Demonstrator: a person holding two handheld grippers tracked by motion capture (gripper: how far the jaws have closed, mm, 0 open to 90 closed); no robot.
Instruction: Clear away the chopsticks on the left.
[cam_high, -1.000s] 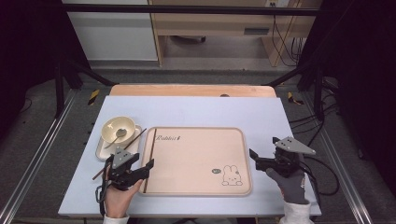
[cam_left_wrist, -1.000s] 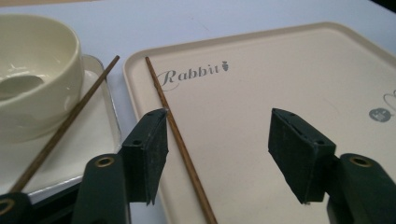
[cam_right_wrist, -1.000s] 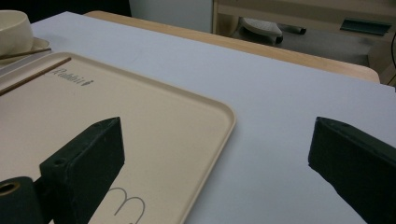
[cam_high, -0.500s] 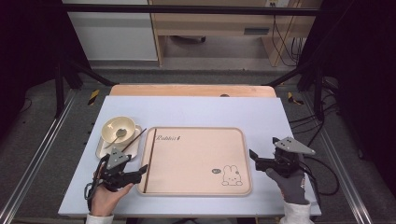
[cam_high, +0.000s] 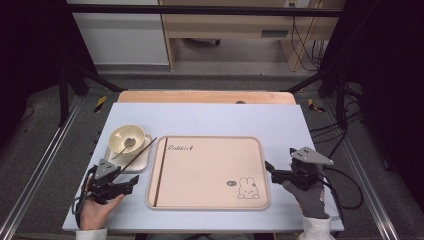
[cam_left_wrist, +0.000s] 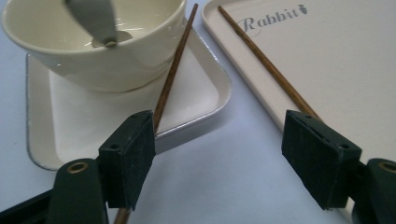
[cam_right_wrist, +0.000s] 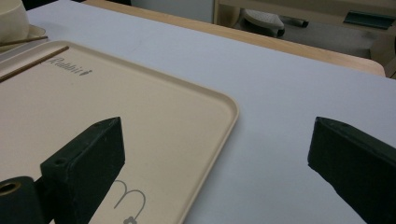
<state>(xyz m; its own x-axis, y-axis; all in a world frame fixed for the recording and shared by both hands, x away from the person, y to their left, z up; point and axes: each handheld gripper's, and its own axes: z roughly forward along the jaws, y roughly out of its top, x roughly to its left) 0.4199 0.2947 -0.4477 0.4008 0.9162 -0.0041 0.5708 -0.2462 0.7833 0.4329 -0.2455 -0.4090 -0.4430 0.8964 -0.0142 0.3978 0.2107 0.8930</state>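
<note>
A beige tray (cam_high: 210, 165) printed "Rabbit" lies mid-table. One brown chopstick (cam_high: 159, 172) rests along the tray's left side. A second chopstick (cam_high: 139, 154) leans across a small square plate (cam_high: 141, 162) that carries a cream bowl (cam_high: 120, 136) with a spoon (cam_high: 129, 143) in it. My left gripper (cam_high: 132, 184) hovers just left of the tray. Its jaws have just been opening, they stand wide, and nothing is between them (cam_left_wrist: 224, 158). The leaning chopstick (cam_left_wrist: 173, 74) runs under its left jaw. My right gripper (cam_right_wrist: 219, 163) stands open over the tray's right edge (cam_right_wrist: 231, 116).
The pale blue table top (cam_high: 215, 117) has free room behind the tray and on the right. A wooden strip (cam_high: 205, 96) borders its far edge. Cables (cam_high: 345, 175) trail from the right gripper near the table's right edge.
My left gripper has drawn back to the left, away from the tray's left edge, with its jaws wider. The right gripper has not moved.
</note>
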